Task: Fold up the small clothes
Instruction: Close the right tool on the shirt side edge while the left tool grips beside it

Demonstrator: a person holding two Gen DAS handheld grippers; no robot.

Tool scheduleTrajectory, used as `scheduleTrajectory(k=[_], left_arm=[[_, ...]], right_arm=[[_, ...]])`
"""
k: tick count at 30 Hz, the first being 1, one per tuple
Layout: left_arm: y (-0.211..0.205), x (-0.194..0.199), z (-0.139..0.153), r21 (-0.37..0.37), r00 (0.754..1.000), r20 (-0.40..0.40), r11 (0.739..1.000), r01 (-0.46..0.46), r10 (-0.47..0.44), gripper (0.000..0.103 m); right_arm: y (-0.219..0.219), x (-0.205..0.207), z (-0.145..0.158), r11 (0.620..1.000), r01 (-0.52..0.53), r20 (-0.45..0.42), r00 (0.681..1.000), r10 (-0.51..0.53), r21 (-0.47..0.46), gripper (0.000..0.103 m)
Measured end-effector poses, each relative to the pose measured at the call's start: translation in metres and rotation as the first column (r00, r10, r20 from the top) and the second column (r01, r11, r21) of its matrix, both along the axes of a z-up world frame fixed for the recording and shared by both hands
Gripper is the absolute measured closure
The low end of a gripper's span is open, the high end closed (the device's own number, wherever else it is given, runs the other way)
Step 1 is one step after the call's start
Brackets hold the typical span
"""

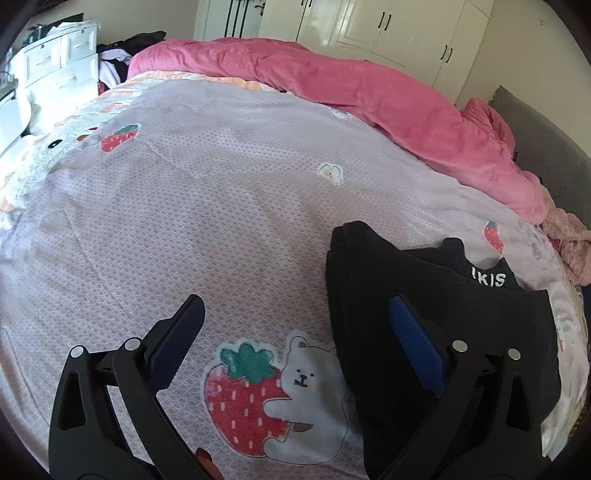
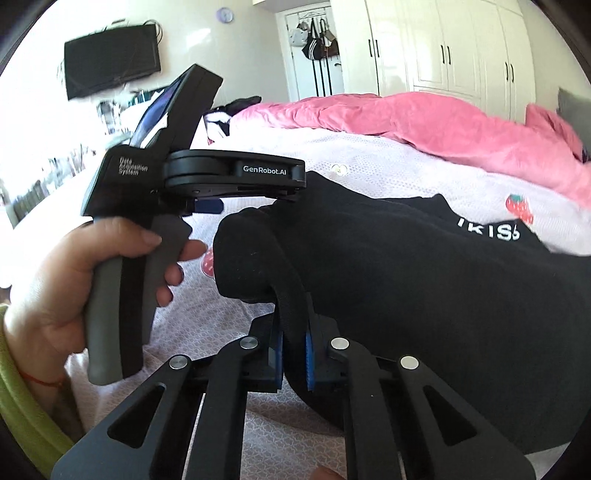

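A black garment with white lettering lies on the pale purple bedsheet at the right. My left gripper is open, its right finger over the garment's left part and its left finger over bare sheet. In the right wrist view my right gripper is shut on a thick black edge of the garment, which is lifted and bunched there. The left gripper's body, held by a hand, hovers over the garment's far left edge.
A pink quilt is heaped along the far side of the bed. White wardrobes stand behind it. White drawers and a clothes pile stand at far left. A pink fluffy item lies at the right edge.
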State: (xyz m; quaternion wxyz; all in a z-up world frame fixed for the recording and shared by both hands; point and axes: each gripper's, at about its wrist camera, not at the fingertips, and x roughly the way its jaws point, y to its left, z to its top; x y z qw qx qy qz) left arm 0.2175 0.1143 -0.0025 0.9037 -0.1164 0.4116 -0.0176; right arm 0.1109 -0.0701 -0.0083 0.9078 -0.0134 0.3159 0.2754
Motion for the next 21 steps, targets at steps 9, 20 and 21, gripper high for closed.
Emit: scheduleTrajectory(k=[9,20,21], left_arm=[[-0.017,0.011,-0.013,-0.082,0.995,-0.024,0.992,0.095,-0.097,0.025],[-0.034,0.021,-0.024,-0.201,0.983,-0.054,0.966,0.163,-0.177,0.042],[-0.036,0.021,-0.024,-0.2,0.982,-0.054,0.966,0.165,-0.179,0.045]], right_arm=[[0.001,-0.008,0.002,1.0,0.001,0.004,1.0,-0.002,0.012,0.096],[-0.005,-0.01,0.003,0.999,0.016,0.016,1.0,-0.017,0.04,0.096],[-0.005,-0.009,0.003,0.999,0.016,0.016,1.0,-0.017,0.041,0.096]])
